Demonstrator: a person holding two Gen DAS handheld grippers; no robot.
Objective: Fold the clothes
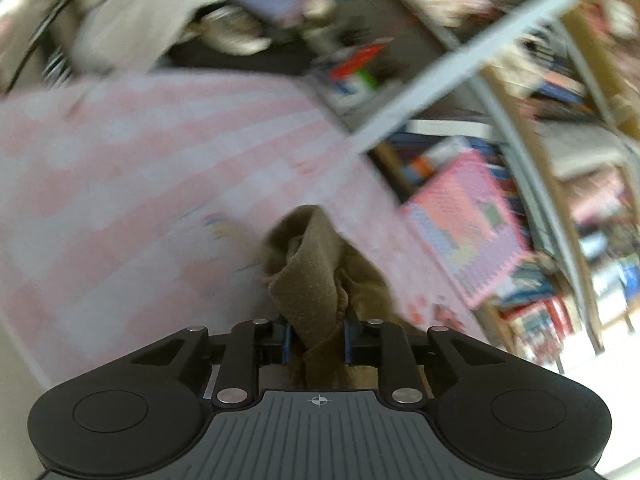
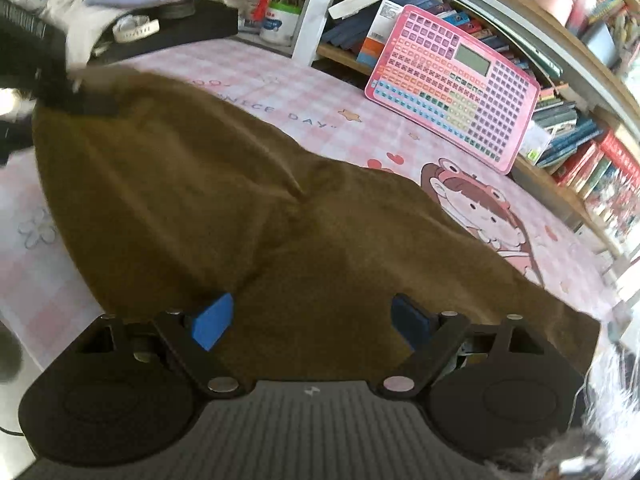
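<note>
Left wrist view: your left gripper (image 1: 318, 340) pinches bunched brown cloth (image 1: 316, 276). Your right gripper (image 2: 312, 320) stands spread above the cloth, which reaches the table's (image 2: 280, 76) near edge.

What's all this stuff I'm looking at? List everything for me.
brown garment: one, olive-brown, spread on the table, one end bunched up
tablecloth: one, pink-and-white check with a cartoon girl
toy keyboard: one, pink, leaning on the shelf
books: many, mixed colours, on the shelves
pen pot: one, white, far edge
left gripper: black, jaws shut on the garment
right gripper: black, blue pads, jaws open over the garment
</note>
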